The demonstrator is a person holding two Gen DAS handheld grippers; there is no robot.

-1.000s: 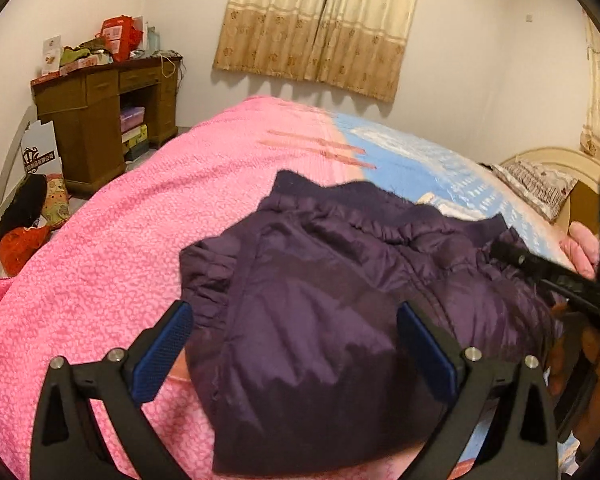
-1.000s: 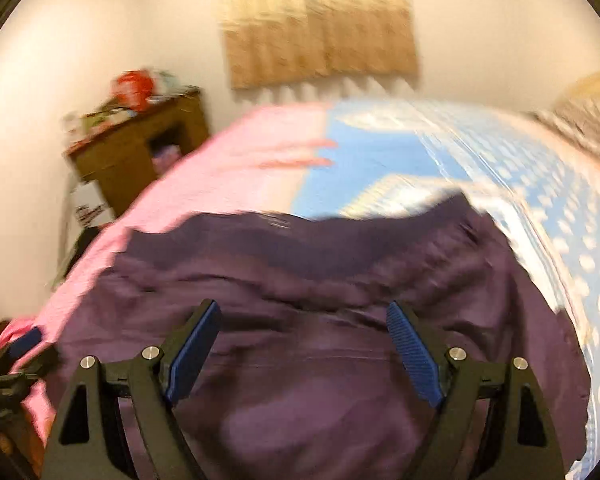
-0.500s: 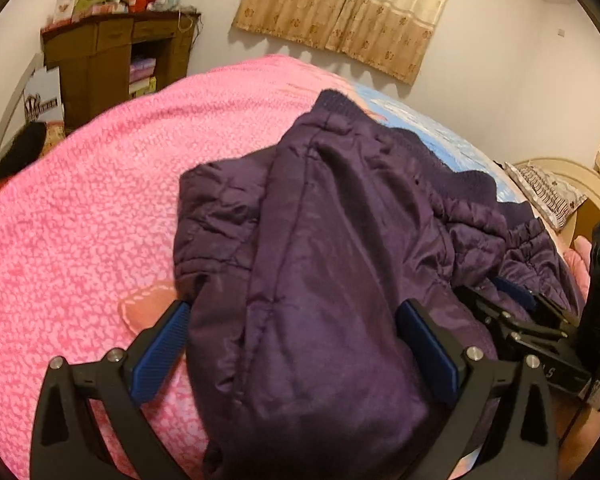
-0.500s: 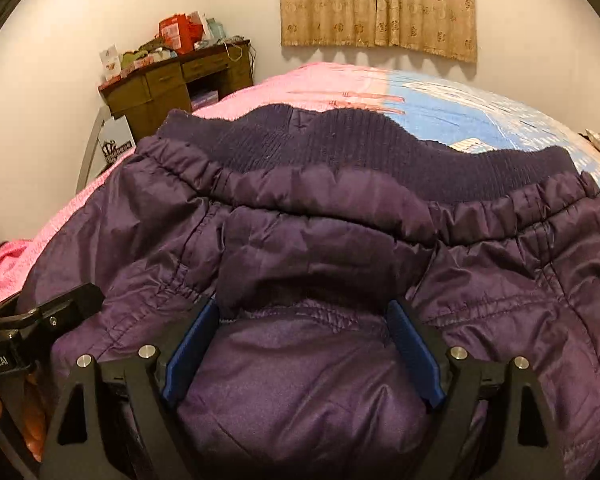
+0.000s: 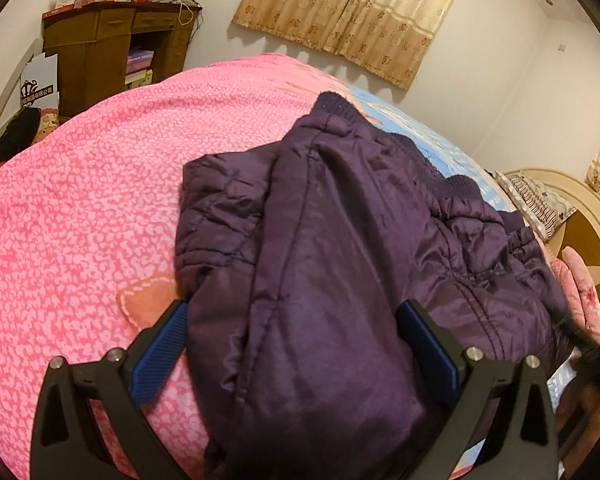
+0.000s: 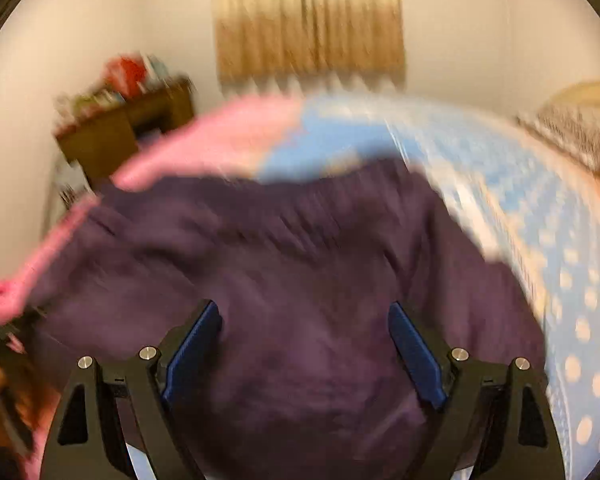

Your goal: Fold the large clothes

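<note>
A bedroom: a pink bedspread (image 5: 92, 208) covers the bed, a wooden desk (image 5: 100, 36) stands at 11 o'clock and curtains (image 5: 352, 16) hang at 1 o'clock. In the left wrist view a purple jacket (image 5: 340, 272) lies bunched on the bedspread, from centre to 4 o'clock. The left gripper (image 5: 296, 344) is spread wide, jacket fabric filling the gap between its fingers, nothing clamped. The right wrist view is blurred: the jacket (image 6: 292, 280) lies on the blue dotted cover (image 6: 540, 208), and the right gripper (image 6: 304, 344) gapes wide over it, pinching nothing.
</note>
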